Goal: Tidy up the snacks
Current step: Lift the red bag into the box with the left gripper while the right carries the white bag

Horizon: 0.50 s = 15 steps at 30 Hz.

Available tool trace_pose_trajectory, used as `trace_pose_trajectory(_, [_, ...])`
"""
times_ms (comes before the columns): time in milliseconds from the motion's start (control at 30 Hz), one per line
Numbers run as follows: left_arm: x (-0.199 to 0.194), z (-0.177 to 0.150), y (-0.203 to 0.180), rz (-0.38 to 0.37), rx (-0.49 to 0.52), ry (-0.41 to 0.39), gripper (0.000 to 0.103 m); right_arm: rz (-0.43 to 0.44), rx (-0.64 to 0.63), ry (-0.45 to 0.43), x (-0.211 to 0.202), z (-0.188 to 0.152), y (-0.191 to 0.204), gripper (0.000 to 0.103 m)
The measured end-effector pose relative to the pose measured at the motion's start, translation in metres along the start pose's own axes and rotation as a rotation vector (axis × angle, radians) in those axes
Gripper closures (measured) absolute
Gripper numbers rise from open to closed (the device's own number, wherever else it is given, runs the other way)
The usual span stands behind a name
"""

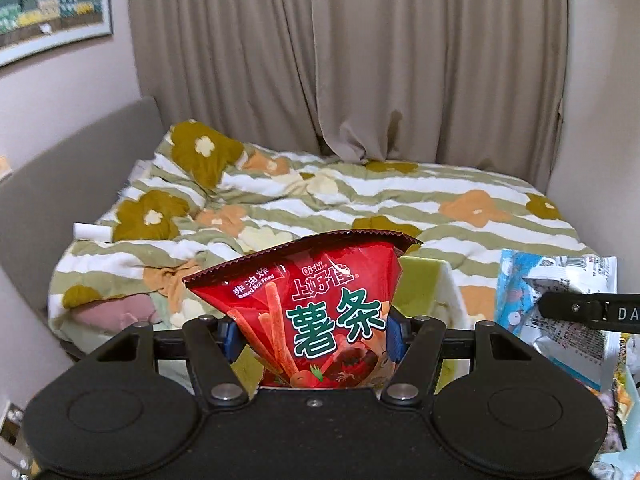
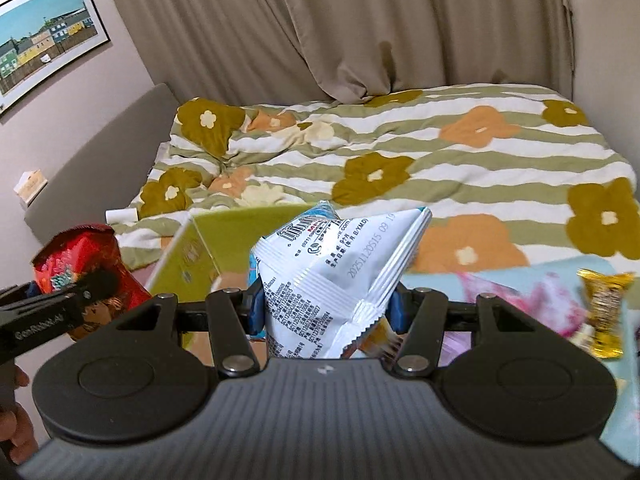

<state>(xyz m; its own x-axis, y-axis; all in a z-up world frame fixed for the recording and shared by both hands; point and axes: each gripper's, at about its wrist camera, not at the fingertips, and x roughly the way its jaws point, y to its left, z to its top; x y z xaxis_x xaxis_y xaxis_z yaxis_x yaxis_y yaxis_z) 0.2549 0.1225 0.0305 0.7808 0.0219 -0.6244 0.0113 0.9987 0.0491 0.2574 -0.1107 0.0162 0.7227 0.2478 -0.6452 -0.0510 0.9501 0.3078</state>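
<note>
In the left wrist view, the left gripper (image 1: 310, 334) has its jaws partly closed on a red bag of potato sticks (image 1: 316, 304), one blue pad pressing each side of the bag's lower half. The bag stands upright between them, its serrated top edge fanned wide above the pinch, green lettering facing the camera. Just behind the bag a lime-green box (image 1: 420, 284) shows past its right edge. Beyond lies a bed with a striped flowered quilt (image 1: 360, 196), beige curtains (image 1: 340, 60) hanging at its far side and a framed picture (image 1: 52, 8) on the wall at upper left. At the right edge the black finger of the right gripper (image 1: 560, 306) reaches in against a white and blue snack packet (image 1: 568, 312).

In the right wrist view, the right gripper (image 2: 326, 308) has its jaws partly closed on the white and blue snack packet (image 2: 340, 280), held with its printed back and date code towards the camera, the top corners splayed out above the pads. The lime-green box (image 2: 224, 244) sits open just behind and to the left of it. At the left edge, the left gripper (image 2: 60, 292) holds the red bag of potato sticks (image 2: 80, 252), near the box, with part of a hand (image 2: 16, 424) visible below. To the right, a gold-wrapped sweet (image 2: 606, 312) lies on a pale blue surface (image 2: 624, 400) among pink wrappers (image 2: 532, 300), blurred. The quilt (image 2: 440, 152) covers the bed behind.
</note>
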Motion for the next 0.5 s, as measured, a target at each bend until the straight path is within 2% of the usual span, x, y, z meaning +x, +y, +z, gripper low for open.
trace_pose_trajectory(167, [0.067, 0.014, 0.023, -0.069, 0.049, 0.098, 0.035, -0.039, 0.038, 0.026, 0.052, 0.018, 0.04, 0.033])
trace_pose_trajectory(367, [0.139, 0.007, 0.028, -0.145, 0.099, 0.244, 0.032, -0.108, 0.052, 0.058, 0.1, 0.021, 0.063, 0.032])
trace_pose_trajectory(467, [0.157, -0.001, 0.029, -0.165, 0.106, 0.287, 0.009, -0.155, 0.028, 0.077, 0.113, 0.018, 0.067, 0.032])
trace_pose_trajectory(500, [0.156, -0.002, 0.031, -0.169, 0.1, 0.282, 0.005, -0.165, 0.027, 0.085, 0.117, 0.017, 0.067, 0.032])
